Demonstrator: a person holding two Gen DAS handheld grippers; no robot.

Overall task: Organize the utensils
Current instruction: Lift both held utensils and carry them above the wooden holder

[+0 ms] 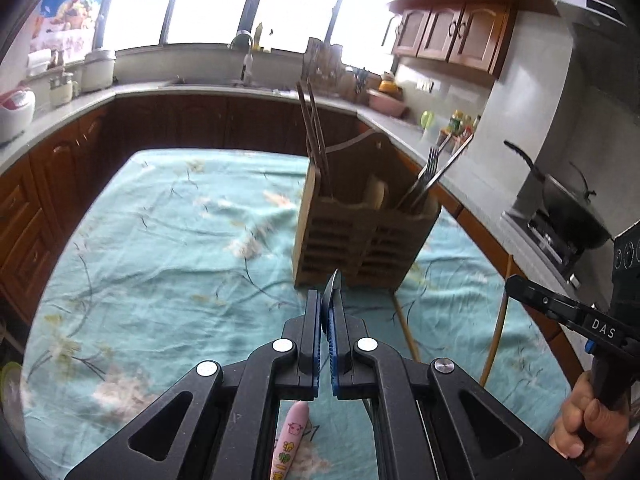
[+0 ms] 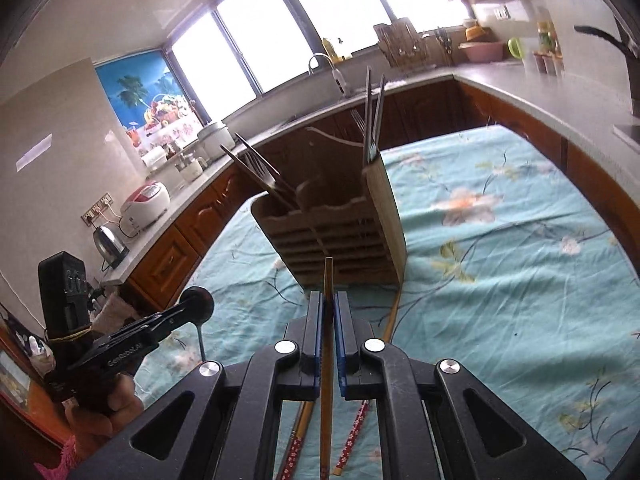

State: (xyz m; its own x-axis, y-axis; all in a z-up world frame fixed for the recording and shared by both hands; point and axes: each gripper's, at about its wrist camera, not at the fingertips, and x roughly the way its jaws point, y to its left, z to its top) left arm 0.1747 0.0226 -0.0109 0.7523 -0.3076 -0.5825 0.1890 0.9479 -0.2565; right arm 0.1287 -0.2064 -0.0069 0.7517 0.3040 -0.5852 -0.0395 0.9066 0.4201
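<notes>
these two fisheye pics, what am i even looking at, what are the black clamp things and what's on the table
A person holds a pair of handheld tongs in each hand, each with a camera looking along its two fingers. One picture is from the left tongs, the other from the right tongs.

The left tongs are shut on a spoon with a pink handle. The right tongs are shut on a single chopstick.

Ahead, on a table with a teal floral cloth, stands a wooden utensil holder with dark chopsticks in one end and forks in the other. More loose chopsticks lie on the cloth beneath the right tongs. A kitchen counter runs behind.
</notes>
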